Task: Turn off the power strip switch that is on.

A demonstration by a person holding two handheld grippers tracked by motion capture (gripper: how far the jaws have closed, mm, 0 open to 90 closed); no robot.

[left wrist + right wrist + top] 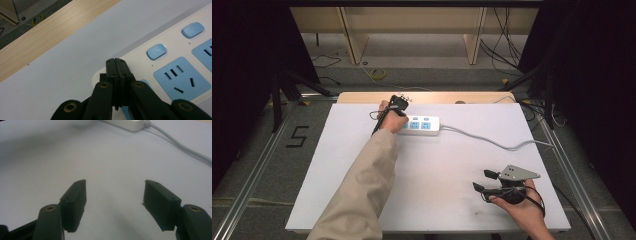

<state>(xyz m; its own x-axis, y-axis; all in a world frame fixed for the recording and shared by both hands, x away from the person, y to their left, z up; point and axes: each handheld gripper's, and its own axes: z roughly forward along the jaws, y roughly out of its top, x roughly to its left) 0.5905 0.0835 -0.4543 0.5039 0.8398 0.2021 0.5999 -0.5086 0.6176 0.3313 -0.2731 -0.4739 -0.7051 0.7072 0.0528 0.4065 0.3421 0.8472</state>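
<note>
White-topped table [362, 165], cabled floor behind. Power strip [419, 125] lies near the far edge. Left gripper [116, 65], jaws pressed together and empty, tips over the strip's end switch, apparently to press it. Right gripper [113, 202] rests wide open, empty, near the front right corner.

I count one white plastic power strip [418, 125] lying on the white table top [362, 165], with one grey cable [492, 142] running off its right end. On the strip, in the left gripper view, I see two small light-blue oval switches [156, 51] and two full light-blue socket panels [181, 78], with the corner of a third showing just behind the jaws. Near the strip I count two black two-jaw grippers: the left gripper [115, 60] and the right gripper [482, 181].
</note>
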